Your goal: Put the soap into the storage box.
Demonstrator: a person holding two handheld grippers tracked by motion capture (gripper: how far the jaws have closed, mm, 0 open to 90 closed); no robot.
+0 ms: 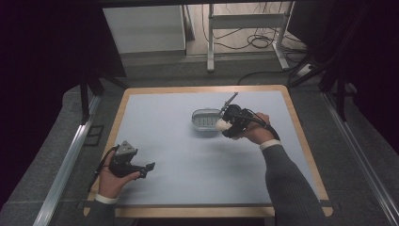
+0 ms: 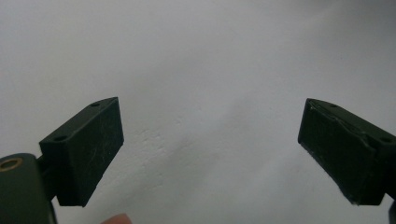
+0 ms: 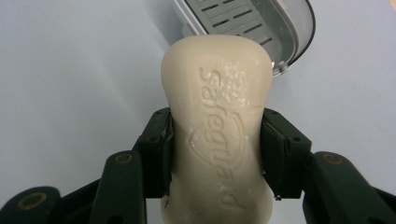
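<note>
A cream bar of soap [image 3: 219, 126] with embossed lettering is clamped at its narrow waist by my right gripper [image 3: 215, 154], which is shut on it. In the high view the right gripper [image 1: 226, 126] holds the soap [image 1: 221, 125] just at the near right edge of a grey slotted soap dish [image 1: 205, 118]. The soap dish [image 3: 254, 23] lies just beyond the soap's tip in the right gripper view. My left gripper [image 1: 149, 169] rests low at the table's front left. Its jaws stand wide apart over bare tabletop, so my left gripper [image 2: 210, 154] is open.
The pale blue table mat [image 1: 188, 155] has a wooden border. Beyond the far edge are a white metal frame [image 1: 244, 21] and cables on the floor. Dark curtains flank both sides.
</note>
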